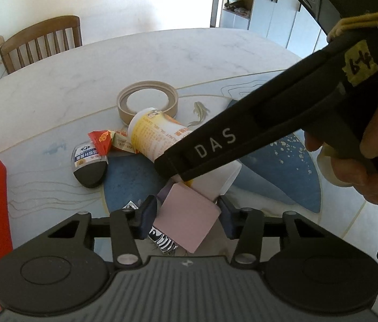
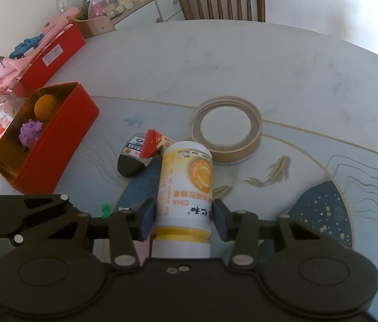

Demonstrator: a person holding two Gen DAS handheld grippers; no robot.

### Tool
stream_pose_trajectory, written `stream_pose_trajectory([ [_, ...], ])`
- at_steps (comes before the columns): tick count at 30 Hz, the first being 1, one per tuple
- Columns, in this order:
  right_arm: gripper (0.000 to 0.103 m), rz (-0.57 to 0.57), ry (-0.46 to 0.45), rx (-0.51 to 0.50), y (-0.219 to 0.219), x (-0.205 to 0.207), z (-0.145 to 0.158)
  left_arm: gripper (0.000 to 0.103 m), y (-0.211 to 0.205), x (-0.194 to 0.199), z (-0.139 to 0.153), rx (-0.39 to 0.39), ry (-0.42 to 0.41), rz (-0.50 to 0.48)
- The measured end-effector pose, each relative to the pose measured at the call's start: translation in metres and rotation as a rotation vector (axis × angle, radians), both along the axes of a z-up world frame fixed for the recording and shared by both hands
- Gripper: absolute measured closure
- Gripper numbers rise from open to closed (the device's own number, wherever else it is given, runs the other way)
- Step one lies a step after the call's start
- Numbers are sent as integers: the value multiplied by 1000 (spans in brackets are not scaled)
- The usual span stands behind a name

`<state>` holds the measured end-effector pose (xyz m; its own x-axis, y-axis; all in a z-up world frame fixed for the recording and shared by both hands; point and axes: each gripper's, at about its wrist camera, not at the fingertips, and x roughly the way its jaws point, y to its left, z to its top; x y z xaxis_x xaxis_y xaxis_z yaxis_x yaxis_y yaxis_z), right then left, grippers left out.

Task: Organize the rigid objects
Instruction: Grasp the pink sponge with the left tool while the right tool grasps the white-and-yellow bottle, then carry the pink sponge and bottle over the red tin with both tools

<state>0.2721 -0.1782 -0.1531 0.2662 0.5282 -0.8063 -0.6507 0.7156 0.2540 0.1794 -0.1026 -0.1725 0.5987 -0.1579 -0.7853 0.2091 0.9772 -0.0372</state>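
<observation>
Left wrist: left tongs (image 1: 186, 216) clamp a pink block (image 1: 186, 222) low over the table (image 1: 81, 80); the right unit crosses in front.

Right wrist: right tongs (image 2: 184, 218) grip a yellow-white bottle (image 2: 186, 185) lying lengthwise, tan ring (image 2: 226, 131) beyond, red box (image 2: 54, 145) left.

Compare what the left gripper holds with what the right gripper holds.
The left gripper is shut on a plain pink block with flat faces; the right gripper is shut on a round white and yellow bottle covered in printed text. The pink block sits skewed between the jaws; the bottle points straight ahead along them. Both are rigid and clamped from the sides.
</observation>
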Motion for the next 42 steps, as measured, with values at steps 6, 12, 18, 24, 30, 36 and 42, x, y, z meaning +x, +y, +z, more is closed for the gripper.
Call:
stream_pose_trajectory([
  [6, 59, -31, -11, 31, -14, -3, 10, 61, -1, -5, 6, -16, -1, -4],
  [12, 59, -65, -48, 42, -31, -7, 22, 66, 5, -8, 17, -31, -13, 25],
  [18, 59, -74, -57, 48, -43, -21, 32, 67, 8, -20, 28, -44, -24, 54],
  [24, 59, -60, -57, 57, -48, -39, 45, 67, 15, -31, 41, -64, -47, 83],
  [30, 59, -64, -56, 69, -44, -52, 57, 67, 32, -43, 61, -99, -75, 137],
  [36, 59, -83, -55, 65, -34, -60, 67, 67, 58, -58, 81, -130, -102, 193],
  [42, 59, -66, -55, 79, -10, -69, 79, 67, 89, -71, 97, -137, -124, 254],
])
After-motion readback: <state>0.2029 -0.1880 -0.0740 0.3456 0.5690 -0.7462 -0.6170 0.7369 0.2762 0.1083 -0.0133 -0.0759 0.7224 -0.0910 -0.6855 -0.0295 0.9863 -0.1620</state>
